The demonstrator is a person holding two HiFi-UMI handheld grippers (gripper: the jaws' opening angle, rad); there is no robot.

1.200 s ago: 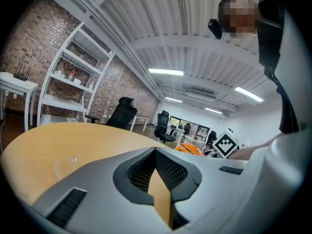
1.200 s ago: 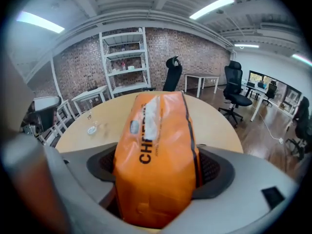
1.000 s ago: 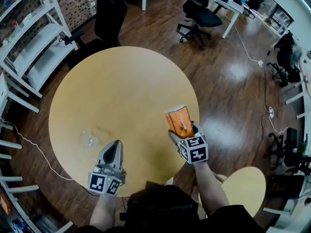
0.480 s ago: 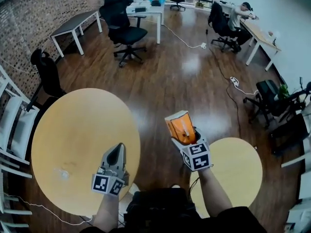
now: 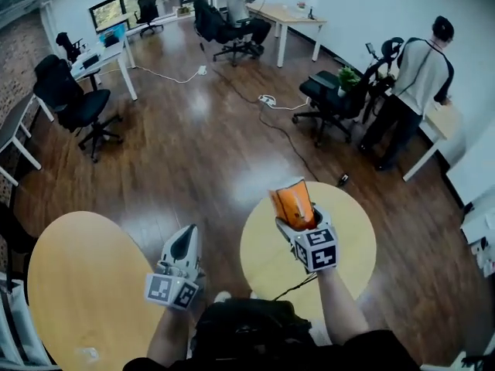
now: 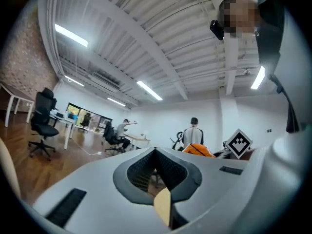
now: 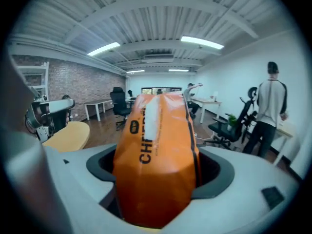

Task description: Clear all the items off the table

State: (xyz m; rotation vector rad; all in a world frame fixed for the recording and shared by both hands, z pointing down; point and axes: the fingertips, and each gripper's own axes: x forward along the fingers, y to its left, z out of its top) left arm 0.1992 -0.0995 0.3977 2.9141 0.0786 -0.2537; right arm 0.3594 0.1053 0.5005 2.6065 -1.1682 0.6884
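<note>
My right gripper point(image 5: 298, 221) is shut on an orange snack bag point(image 5: 291, 200), which stands upright between its jaws and above a small round wooden table point(image 5: 348, 242). The right gripper view is filled by the bag point(image 7: 156, 150), wedged between the jaws. My left gripper point(image 5: 185, 242) is shut and holds nothing; it hangs over the floor between that table and the big round table point(image 5: 69, 284) at the lower left. In the left gripper view its jaws point(image 6: 157, 152) meet at a point, with the orange bag point(image 6: 197, 150) showing beyond them.
A small clear thing point(image 5: 87, 354) lies near the big table's near edge. A cable point(image 5: 294, 284) runs over the small table. Office chairs point(image 5: 77, 103), desks and a standing person point(image 5: 418, 79) are spread across the wooden floor beyond.
The view has swung away from the big table, which slid to the lower left. The small round table now lies under the right gripper. Both grippers keep their state; the bag stays held.
</note>
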